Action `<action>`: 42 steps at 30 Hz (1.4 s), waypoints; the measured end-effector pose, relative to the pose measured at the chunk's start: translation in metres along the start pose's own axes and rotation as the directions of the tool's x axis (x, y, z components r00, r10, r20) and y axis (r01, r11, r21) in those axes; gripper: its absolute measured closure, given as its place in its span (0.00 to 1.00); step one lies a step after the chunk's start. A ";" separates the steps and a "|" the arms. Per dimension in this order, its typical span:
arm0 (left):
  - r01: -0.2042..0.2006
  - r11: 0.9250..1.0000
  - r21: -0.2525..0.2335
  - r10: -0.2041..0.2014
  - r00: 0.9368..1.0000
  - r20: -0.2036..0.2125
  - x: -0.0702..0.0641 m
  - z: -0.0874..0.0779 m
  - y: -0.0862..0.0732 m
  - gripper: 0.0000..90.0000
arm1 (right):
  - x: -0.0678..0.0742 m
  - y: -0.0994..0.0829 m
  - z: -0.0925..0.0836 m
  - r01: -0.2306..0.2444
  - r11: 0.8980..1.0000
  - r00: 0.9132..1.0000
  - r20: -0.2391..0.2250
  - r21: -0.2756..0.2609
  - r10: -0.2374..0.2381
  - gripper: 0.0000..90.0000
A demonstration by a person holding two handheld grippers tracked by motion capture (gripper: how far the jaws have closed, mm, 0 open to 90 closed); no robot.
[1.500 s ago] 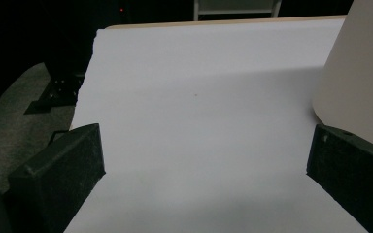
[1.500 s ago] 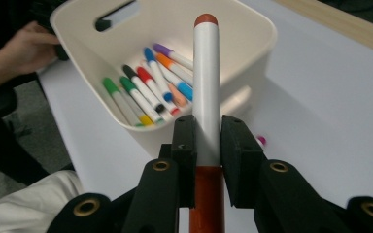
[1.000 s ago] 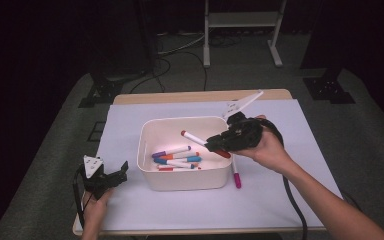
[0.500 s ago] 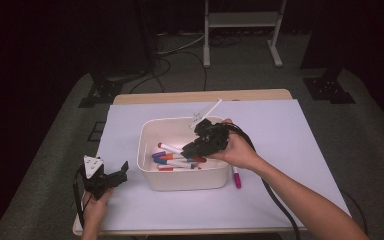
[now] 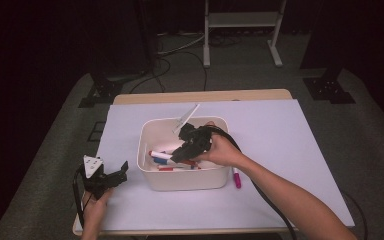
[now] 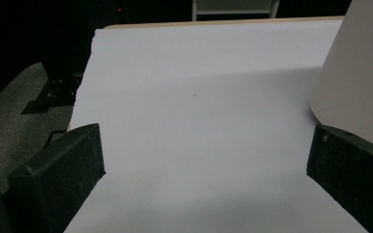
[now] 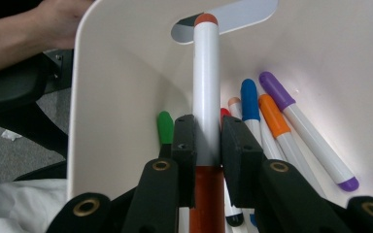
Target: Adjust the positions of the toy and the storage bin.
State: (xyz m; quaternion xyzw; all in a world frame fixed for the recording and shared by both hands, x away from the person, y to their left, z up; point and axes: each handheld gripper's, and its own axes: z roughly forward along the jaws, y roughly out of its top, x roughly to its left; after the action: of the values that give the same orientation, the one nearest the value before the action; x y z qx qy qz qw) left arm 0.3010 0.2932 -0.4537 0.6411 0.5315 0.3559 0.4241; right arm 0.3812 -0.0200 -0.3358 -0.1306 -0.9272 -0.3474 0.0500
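A white bin point(image 5: 185, 179) stands mid-table and holds several coloured markers. My right gripper point(image 5: 179, 153) reaches down into it, shut on a white marker with red ends point(image 5: 160, 154). In the right gripper view the two pads point(image 7: 184, 141) press on that marker point(image 7: 206, 82), which points toward the bin's far wall point(image 7: 116, 97). Below it lie green point(image 7: 164, 127), blue point(image 7: 249, 104), orange point(image 7: 274, 116) and purple point(image 7: 301, 126) markers. My left gripper point(image 5: 121, 175) rests near the table's front left corner, open, with nothing between its jaws point(image 6: 204, 170). The bin's corner point(image 6: 359, 73) is just to its right.
A magenta marker point(image 5: 236, 177) lies on the white sheet point(image 5: 280, 135) just right of the bin. The person's right forearm point(image 5: 290, 200) crosses the front right of the table. Beyond the table stand dark equipment and a white stand point(image 5: 240, 30).
My right gripper has moved left and down with the marker, from above the bin's right rim into the bin. The left gripper has stayed still.
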 end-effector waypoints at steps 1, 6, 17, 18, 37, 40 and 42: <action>0.001 1.000 0.000 -0.001 1.000 0.000 0.000 0.000 0.000 0.00 | 0.000 0.000 0.002 0.000 1.000 1.000 -0.003 0.002 0.000 0.84; 0.003 1.000 0.000 -0.003 1.000 -0.001 0.000 0.000 0.000 0.00 | 0.000 0.001 0.010 0.013 0.999 1.000 -0.003 0.037 -0.013 0.84; 0.002 1.000 -0.001 -0.002 1.000 -0.001 0.000 0.000 0.000 0.00 | 0.004 0.003 0.010 0.016 0.997 0.999 0.034 0.077 -0.018 0.76; 0.002 1.000 -0.001 -0.002 1.000 -0.002 0.000 0.000 0.000 0.00 | 0.004 0.003 0.006 0.015 0.998 0.999 0.034 0.063 -0.017 0.76; -0.008 1.000 -0.001 0.008 1.000 -0.001 -0.001 -0.001 0.000 0.00 | 0.005 -0.040 -0.105 -0.059 0.993 0.984 0.160 -0.104 0.075 0.64; -0.007 1.000 0.002 0.007 1.000 -0.003 -0.001 -0.001 0.000 0.00 | 0.005 -0.054 -0.123 -0.077 0.989 0.977 0.189 -0.124 0.099 0.62; -0.007 1.000 0.003 0.007 1.000 -0.003 -0.001 -0.001 0.000 0.00 | 0.004 -0.066 -0.136 -0.098 0.985 0.970 0.207 -0.141 0.126 0.61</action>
State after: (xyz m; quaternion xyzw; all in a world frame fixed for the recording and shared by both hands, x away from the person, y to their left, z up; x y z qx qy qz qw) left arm 0.3003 0.2926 -0.4535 0.6431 0.5305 0.3575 0.4208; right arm 0.3594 -0.1562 -0.2746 -0.2225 -0.8938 -0.3873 -0.0399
